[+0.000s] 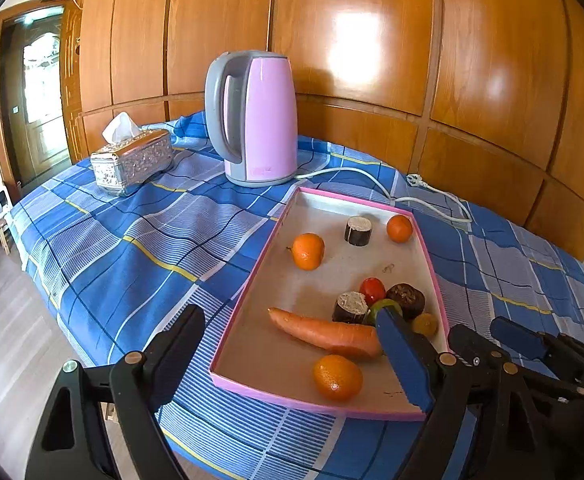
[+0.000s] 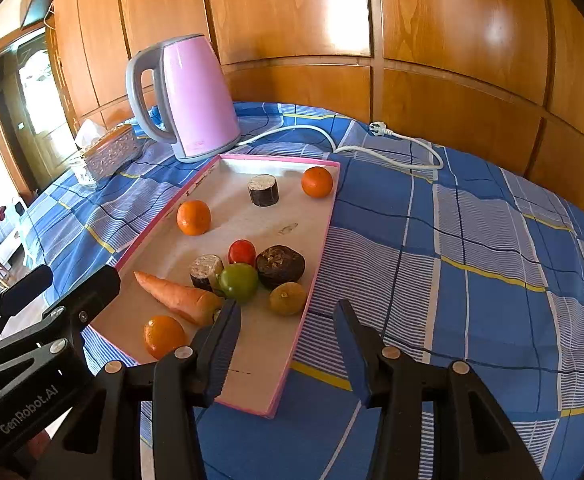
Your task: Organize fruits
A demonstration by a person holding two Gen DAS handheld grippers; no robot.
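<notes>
Glossy wood panelling (image 1: pixel 372 40), glossy plastic kettle (image 1: pixel 267 120), checked cloth (image 1: pixel 131 248), embossed metallic tissue box (image 1: pixel 135 164)

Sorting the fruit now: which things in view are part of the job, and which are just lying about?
Job:
- pink-rimmed tray
- oranges
- red tomato
- green tomato
- carrot
- dark sugarcane pieces

Lying about:
- pink kettle
- white cord
- tissue box

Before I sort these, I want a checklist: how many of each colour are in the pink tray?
Orange citrus: 3
Orange carrot: 1
Red tomato: 1
Green tomato: 1
Yellow-green fruit: 1
Dark cut cylinders: 2
Dark brown round piece: 1
Total: 10
</notes>
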